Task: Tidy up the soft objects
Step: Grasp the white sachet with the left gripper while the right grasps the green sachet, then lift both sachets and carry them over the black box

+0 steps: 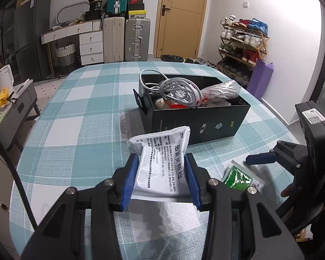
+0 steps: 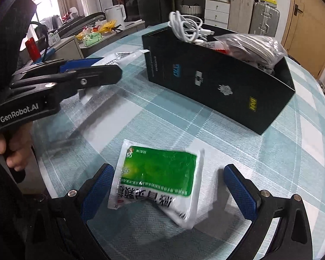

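Carefully, the left gripper (image 1: 161, 173) is pinching the white medicine sachet (image 1: 160, 162) between narrowed jaws, short of the black box (image 1: 197, 117); the right gripper (image 2: 165, 189) is spreading wide jaws around the green sachet (image 2: 158, 173) lying on the desk (image 2: 140, 119), best squeezed mid-body.

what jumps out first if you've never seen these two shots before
Most striking is the white sachet with black print, pinched between the left gripper jaws above the checked tablecloth. Next, the green-and-white sachet lying flat between the open jaws of the right gripper. Behind both stands a black box stuffed with white cables and a bagged bundle.
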Tool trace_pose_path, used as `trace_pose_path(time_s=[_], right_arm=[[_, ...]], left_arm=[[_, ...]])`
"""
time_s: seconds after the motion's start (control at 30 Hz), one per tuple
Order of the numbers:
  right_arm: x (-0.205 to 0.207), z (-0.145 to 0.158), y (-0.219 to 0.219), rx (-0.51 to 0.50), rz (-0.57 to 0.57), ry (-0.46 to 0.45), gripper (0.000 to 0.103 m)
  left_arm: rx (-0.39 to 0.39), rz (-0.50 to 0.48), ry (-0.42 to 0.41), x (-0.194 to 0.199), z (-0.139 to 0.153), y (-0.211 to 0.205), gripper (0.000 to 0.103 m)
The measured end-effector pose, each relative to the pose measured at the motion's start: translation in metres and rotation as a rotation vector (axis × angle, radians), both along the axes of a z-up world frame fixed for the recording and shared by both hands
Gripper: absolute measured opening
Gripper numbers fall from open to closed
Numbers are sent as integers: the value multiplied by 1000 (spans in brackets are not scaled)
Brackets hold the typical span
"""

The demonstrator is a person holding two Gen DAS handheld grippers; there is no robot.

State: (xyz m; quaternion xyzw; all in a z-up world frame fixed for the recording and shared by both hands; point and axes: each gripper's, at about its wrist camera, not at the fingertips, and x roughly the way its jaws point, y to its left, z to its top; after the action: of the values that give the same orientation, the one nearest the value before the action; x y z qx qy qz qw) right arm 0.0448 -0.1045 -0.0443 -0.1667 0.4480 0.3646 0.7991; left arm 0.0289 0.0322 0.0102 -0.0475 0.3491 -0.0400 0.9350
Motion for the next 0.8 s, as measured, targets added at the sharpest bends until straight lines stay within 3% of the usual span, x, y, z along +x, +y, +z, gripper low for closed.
trace_pose_path(time_s=[0.6,0.67,0.8], right_arm=[[1,-4,-1,-16,13,-17,102],[-2,-3,-1,-10,24,-22,98],[-7,1,-2,4,60,-36,74]], left_arm=[[-1,3,-2,1,0,-1,42],[-1,3,-3,1,0,-1,42],[1,4,-9,1,3,0,42]])
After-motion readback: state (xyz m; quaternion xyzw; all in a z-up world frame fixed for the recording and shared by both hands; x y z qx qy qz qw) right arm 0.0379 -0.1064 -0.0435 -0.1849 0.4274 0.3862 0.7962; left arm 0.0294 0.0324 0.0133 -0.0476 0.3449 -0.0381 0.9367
